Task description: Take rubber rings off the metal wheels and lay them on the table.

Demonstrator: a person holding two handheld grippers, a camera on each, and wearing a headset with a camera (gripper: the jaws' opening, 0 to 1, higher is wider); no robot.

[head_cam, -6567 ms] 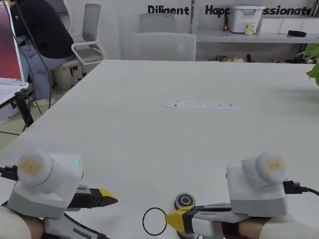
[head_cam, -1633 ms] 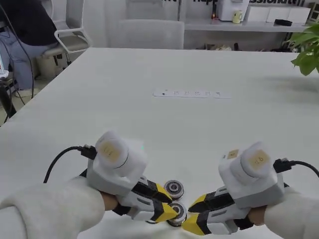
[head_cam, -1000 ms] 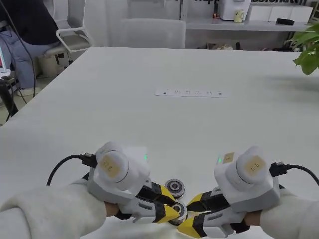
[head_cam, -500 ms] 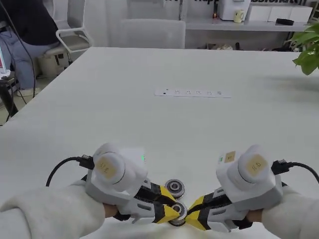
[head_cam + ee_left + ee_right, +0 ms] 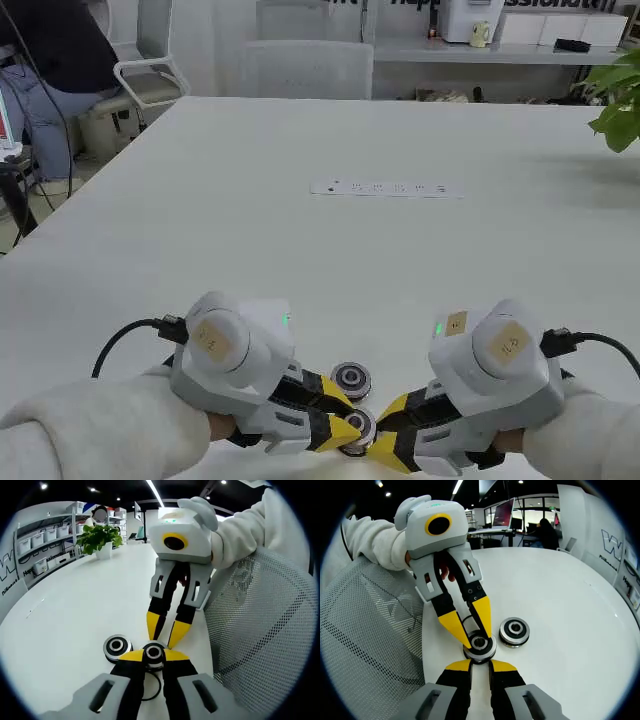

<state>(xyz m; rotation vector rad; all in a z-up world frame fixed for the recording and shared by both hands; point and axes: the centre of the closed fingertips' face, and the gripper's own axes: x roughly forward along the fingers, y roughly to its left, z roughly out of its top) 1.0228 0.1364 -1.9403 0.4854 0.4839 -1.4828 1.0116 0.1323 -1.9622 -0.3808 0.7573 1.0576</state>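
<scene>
A small metal wheel (image 5: 358,425) with a dark rubber ring round it stands on the table's near edge. My left gripper (image 5: 347,428) is shut on this wheel (image 5: 153,652), one yellow tip on each side. Facing it, my right gripper (image 5: 383,447) has its jaws almost together, pinching the ring at the rim of the wheel (image 5: 480,645). Close beside it lies a second wheel (image 5: 351,379), flat and free. A loose black rubber ring (image 5: 151,690) lies on the table under my left gripper's jaws.
The white table (image 5: 330,250) stretches far ahead, with a white power strip (image 5: 386,188) lying in its middle. A mesh chair back (image 5: 260,630) is close behind the near edge. A plant (image 5: 618,105) stands at the far right, and a seated person (image 5: 50,60) is at the far left.
My right gripper has moved left and its tips have met the wheel that the left gripper holds. The left gripper and both wheels have stayed in place.
</scene>
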